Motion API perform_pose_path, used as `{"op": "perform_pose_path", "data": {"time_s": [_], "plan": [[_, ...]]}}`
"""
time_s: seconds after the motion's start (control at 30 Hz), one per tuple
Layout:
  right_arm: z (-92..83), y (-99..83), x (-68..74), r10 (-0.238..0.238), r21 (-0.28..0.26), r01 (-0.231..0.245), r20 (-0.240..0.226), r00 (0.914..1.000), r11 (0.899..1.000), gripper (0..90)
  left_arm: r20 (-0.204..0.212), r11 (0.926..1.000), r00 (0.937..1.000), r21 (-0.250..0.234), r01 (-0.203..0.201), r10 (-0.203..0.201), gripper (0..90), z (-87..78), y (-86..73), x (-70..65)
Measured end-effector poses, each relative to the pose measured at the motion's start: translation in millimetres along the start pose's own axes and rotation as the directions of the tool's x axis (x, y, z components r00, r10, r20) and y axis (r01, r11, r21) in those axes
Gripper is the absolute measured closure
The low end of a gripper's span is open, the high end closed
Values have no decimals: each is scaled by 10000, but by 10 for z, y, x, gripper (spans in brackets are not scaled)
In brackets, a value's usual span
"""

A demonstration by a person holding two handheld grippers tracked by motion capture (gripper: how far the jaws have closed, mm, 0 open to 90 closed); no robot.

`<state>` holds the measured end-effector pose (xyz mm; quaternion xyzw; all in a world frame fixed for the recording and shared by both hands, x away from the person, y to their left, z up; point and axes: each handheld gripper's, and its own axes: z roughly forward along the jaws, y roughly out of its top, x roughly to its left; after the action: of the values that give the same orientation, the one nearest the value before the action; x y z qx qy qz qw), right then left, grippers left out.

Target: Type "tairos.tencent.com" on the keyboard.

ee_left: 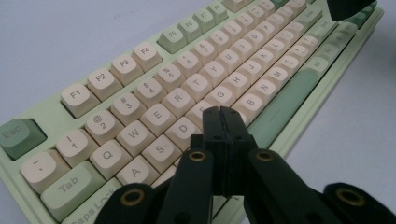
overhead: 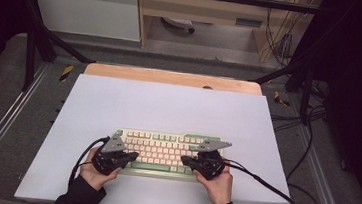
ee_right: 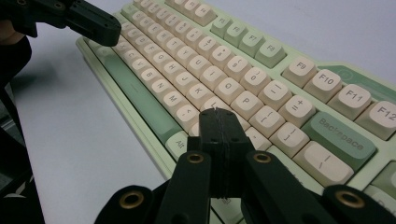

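A pale green keyboard (overhead: 164, 150) with cream keys lies on the white board near the front edge. My left gripper (overhead: 135, 155) hovers over its left half, jaws pressed together with nothing between them; in the left gripper view its tips (ee_left: 222, 111) sit above the D and F keys of the keyboard (ee_left: 140, 93). My right gripper (overhead: 184, 159) is over the right half, also shut and empty; in the right gripper view its tips (ee_right: 216, 113) hang above the keys near L on the keyboard (ee_right: 243, 60). The left gripper (ee_right: 100, 28) shows there at top left.
The white board (overhead: 168, 106) covers a wooden table (overhead: 171, 77). Black cables (overhead: 271, 188) trail from both grippers off the front and right. A metal frame (overhead: 39, 43) and dark floor surround the table, with wooden furniture (overhead: 203, 8) behind.
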<state>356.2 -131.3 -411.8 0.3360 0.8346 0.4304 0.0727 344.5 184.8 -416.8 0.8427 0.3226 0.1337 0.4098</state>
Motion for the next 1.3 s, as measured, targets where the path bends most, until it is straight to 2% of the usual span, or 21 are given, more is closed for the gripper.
{"op": "perform_pose_path", "data": {"time_s": [0.47,0.73,1.13,1.3], "plan": [[-6,4,-1,6,-6,-6,-11,10000,10000,900,-195,9999,9998,-56,-86,85,900,-29,120,67],[-16,7,-8,-93,-33,93,-4,10000,10000,900,-323,10000,9995,43,-27,28,900,70,207,110],[-4,3,0,5,32,-5,-8,10000,10000,900,-623,9993,9977,253,275,-259,900,208,194,207],[-4,3,0,2,32,-2,-7,10000,10000,900,-690,9991,9973,329,265,-241,900,246,179,219]]}}
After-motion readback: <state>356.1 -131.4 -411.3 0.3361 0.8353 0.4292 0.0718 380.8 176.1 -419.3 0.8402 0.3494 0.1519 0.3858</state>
